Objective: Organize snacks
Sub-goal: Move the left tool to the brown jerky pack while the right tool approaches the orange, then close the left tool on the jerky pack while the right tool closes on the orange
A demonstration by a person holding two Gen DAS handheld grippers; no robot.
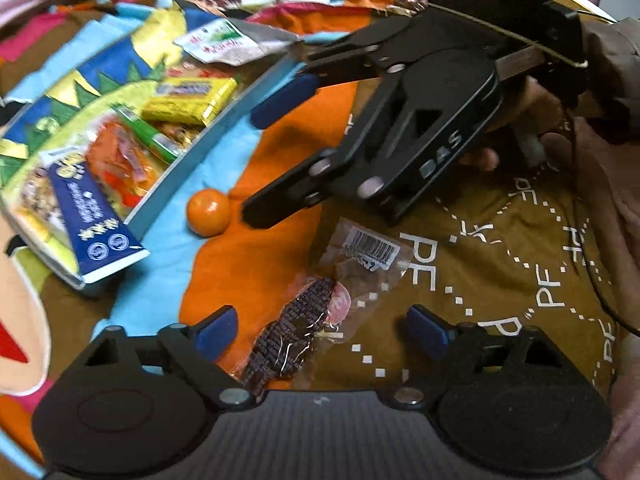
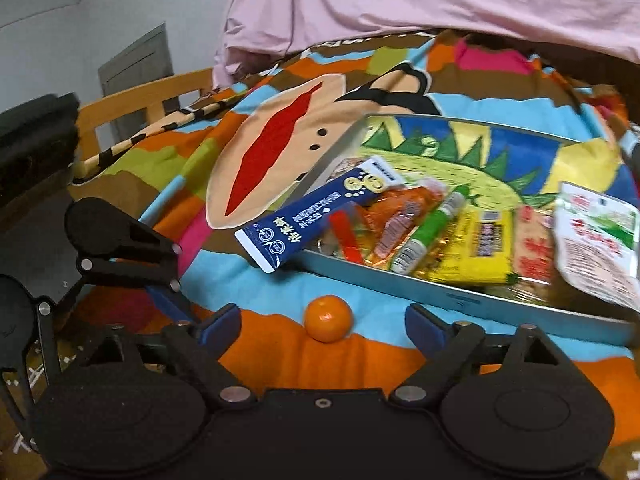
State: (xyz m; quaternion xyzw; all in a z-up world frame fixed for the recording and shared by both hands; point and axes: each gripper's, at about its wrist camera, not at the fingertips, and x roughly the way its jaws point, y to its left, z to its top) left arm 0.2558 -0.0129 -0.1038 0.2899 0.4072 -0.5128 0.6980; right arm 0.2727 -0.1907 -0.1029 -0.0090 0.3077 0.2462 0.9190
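Two black two-finger grippers with blue pads work above a soft, brightly printed cartoon blanket (image 2: 256, 152). Jaws of the left gripper (image 1: 322, 330) stand wide apart and grip nothing; between them, on the blanket, lies a crinkled clear wrapper (image 1: 320, 312) with a dark ridged snack inside and a barcode label at its far end. Jaws of the right gripper (image 2: 323, 330) are also spread wide and empty; a small, round, glossy mandarin (image 2: 328, 318) sits on the blanket between the pad tips, not touched by either pad. Just beyond the mandarin lies a shallow rectangular metal tray (image 2: 460, 300) with a printed floor. The tray holds a flat blue sachet (image 2: 316, 216) overhanging its left rim, a yellow foil packet (image 2: 480, 244), a green tube-shaped stick (image 2: 432, 232), orange wrapped pieces (image 2: 400, 208) and a white pouch (image 2: 596, 240) at its right end. A pale pink sheet (image 2: 440, 0) is bunched at the far side.
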